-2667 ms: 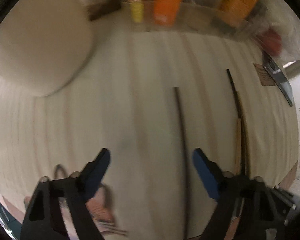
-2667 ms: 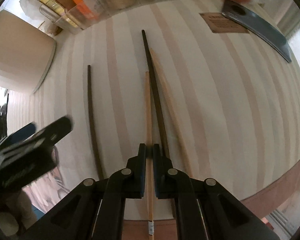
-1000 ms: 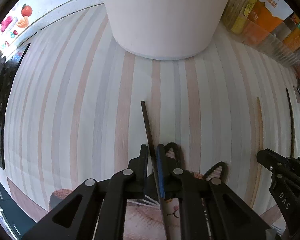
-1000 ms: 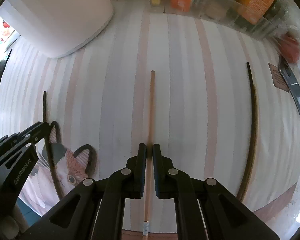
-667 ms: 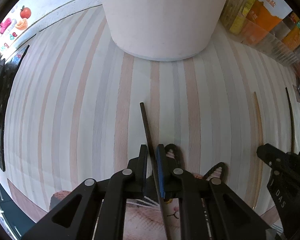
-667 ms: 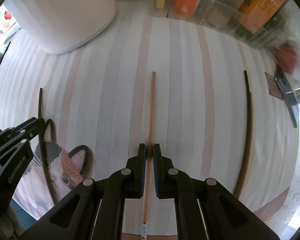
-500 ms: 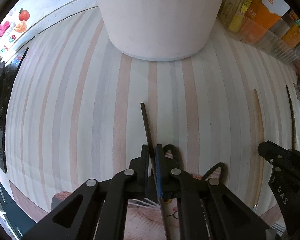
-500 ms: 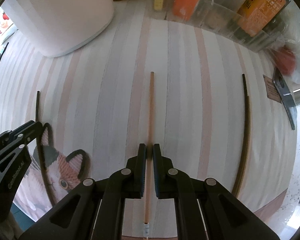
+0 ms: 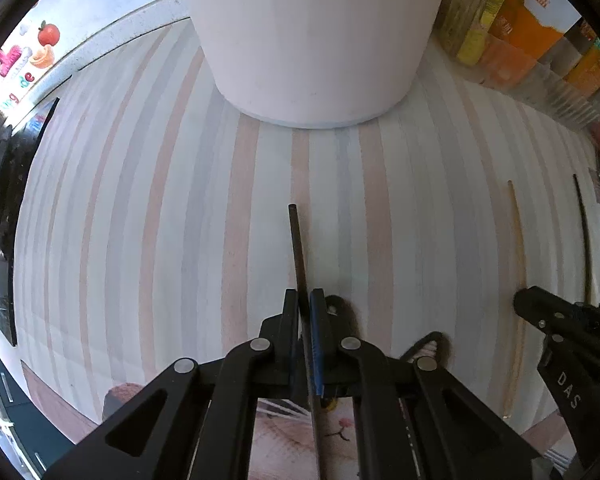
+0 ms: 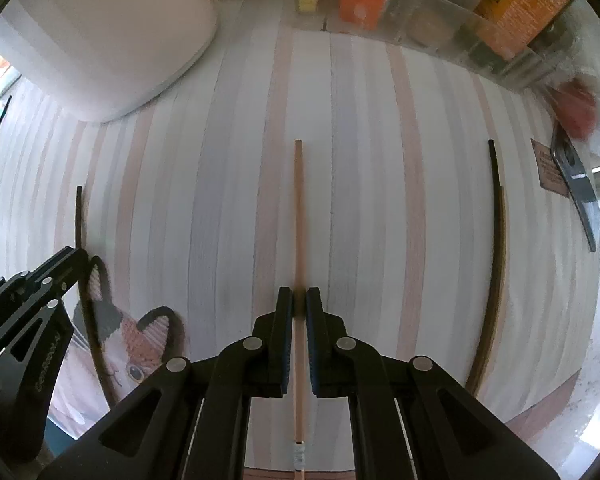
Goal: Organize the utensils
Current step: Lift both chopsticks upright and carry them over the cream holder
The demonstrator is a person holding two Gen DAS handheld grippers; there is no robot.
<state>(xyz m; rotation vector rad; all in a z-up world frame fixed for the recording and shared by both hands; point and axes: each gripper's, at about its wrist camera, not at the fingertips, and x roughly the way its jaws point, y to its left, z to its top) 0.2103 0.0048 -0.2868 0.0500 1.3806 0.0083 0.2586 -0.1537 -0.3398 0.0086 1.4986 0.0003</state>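
The left gripper (image 9: pixel 305 300) points down at the striped tablecloth (image 9: pixel 140 240), its fingers pinched together on a dark chopstick (image 9: pixel 298 248). The stick runs up between the pads and its free end reaches forward beyond the fingertips, toward the base of a large white container (image 9: pixel 312 40) that stands ahead of them.

The right gripper (image 10: pixel 296 300) likewise points down, its fingers clamped on a light wooden chopstick (image 10: pixel 299 216), which extends straight ahead of the tips and also trails back beneath the gripper body (a pale band marks that rear end).

To the right of the right gripper's fingers, well apart, two more chopsticks lie on the cloth: a second dark chopstick (image 10: pixel 493 168) and, close against it, what seems to be another wooden chopstick (image 10: pixel 496 280); the fisheye edge makes it hard to say whether they touch.

Below and to the left of the right fingers a cat-face picture (image 10: pixel 136 344) shows past the cloth's edge. Ahead, a clear plastic organizer (image 10: pixel 440 12) holds orange and yellow packets.
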